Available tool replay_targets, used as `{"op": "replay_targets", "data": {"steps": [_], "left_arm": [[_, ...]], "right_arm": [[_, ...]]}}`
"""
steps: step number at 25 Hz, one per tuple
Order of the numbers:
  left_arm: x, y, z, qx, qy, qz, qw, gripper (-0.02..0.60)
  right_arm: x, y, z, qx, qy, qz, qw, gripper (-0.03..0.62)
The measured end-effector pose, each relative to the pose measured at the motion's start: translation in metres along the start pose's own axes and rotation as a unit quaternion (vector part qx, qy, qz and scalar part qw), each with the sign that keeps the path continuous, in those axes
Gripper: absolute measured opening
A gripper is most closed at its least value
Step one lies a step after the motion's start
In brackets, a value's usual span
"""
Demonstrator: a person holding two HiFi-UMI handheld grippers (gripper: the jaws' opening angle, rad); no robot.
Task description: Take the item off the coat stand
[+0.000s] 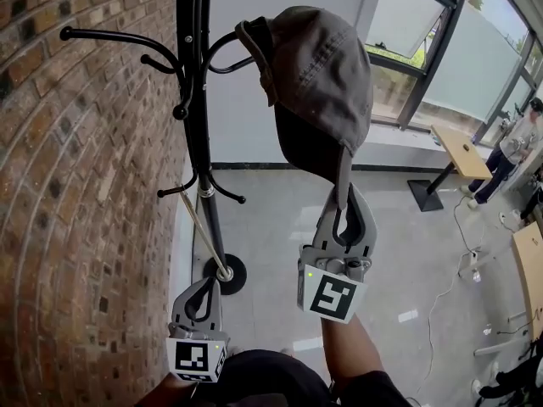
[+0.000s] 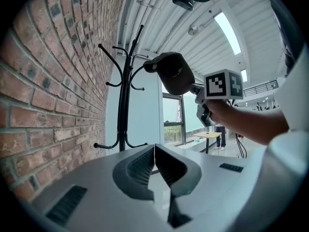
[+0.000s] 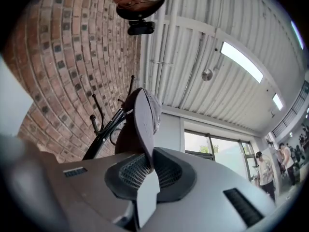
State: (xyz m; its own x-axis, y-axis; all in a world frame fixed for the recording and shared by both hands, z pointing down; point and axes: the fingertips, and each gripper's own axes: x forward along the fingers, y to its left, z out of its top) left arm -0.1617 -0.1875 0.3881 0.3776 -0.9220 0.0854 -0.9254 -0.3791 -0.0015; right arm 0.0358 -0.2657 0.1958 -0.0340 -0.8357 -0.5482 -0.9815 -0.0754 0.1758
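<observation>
- The right tool (image 1: 344,203) is pinched shut on the brim (image 1: 342,176) of the cap. In the right gripper view the brim's edge is seen clamped between the ribbed pads (image 3: 166,170).
- The left tool (image 1: 204,288) is held low, near and to the left. Its jaws are pressed together with nothing between them.
- The cap (image 1: 318,83) is found directly above the right tool, crown up, brim hanging down into the jaws.
- Its upper left rim appears caught on an upper hook (image 1: 222,58) of the coat stand (image 1: 197,125).
- Handling is judged light: the soft cloth crown is likely to fold and swing, while the brim is stiffer, so hold is best taken there.
- A lift up and clear of the hook tip is judged needed, since a straight pull could snag.
</observation>
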Motion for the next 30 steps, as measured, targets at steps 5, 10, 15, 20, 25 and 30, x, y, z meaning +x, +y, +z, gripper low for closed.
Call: {"op": "replay_targets", "data": {"steps": [5,10,15,20,25,30], "left_arm": [[0.000,-0.001,-0.002,-0.012,-0.001,-0.001,0.9999,0.026],[-0.001,0.001,-0.004,-0.025,-0.002,0.000,0.9997,0.026],[0.000,-0.002,-0.006,-0.032,0.000,-0.007,0.9995,0.026],[0.010,-0.022,-0.009,-0.024,0.004,-0.035,0.9991,0.026],[0.023,-0.059,-0.021,-0.015,0.019,-0.073,0.9970,0.026],[0.029,-0.101,-0.042,-0.003,0.049,-0.114,0.9922,0.026]], "right_arm": [[0.022,-0.012,0.027,0.057,-0.013,0.013,0.998,0.032],[0.054,-0.028,0.044,0.129,-0.013,0.011,0.992,0.033],[0.060,-0.065,0.047,0.172,-0.010,-0.018,0.985,0.032],[0.024,-0.108,0.014,0.197,0.029,-0.045,0.979,0.032],[-0.044,-0.137,-0.036,0.176,0.119,-0.059,0.975,0.032],[-0.134,-0.157,-0.090,0.185,0.207,-0.079,0.957,0.032]]}}
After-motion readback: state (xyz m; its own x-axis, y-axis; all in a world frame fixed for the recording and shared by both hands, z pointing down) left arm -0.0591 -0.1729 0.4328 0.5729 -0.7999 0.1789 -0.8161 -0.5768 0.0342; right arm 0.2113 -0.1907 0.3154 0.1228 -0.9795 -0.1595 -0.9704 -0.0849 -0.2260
